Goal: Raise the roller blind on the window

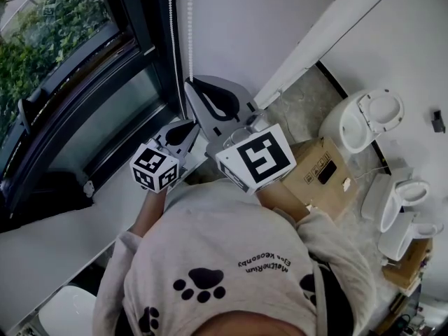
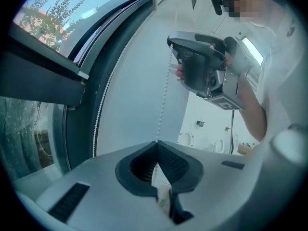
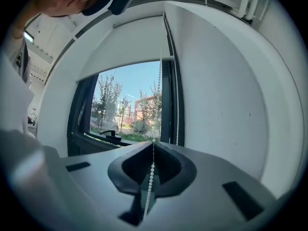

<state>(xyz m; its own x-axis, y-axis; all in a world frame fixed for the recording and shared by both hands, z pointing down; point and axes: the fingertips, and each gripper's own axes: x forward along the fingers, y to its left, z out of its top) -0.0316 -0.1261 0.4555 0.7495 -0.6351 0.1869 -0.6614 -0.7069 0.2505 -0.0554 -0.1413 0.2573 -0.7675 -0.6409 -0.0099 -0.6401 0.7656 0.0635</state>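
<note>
The grey two-jaw left gripper (image 2: 156, 144) has its jaws pressed together, seemingly nipping the white bead chain (image 2: 165, 88) at their tips. Above it, the matching right gripper (image 3: 153, 143) is clamped on the same chain. Both bare forearms (image 1: 143, 219) reach forward.

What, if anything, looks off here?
Nothing broken or spilled. One oddity: loose toilets stand on the floor beside a box, apparently not plumbed in. The blind hangs even, part raised. The left hand-held gripper and right hand-held gripper are each shut on the chain.
</note>
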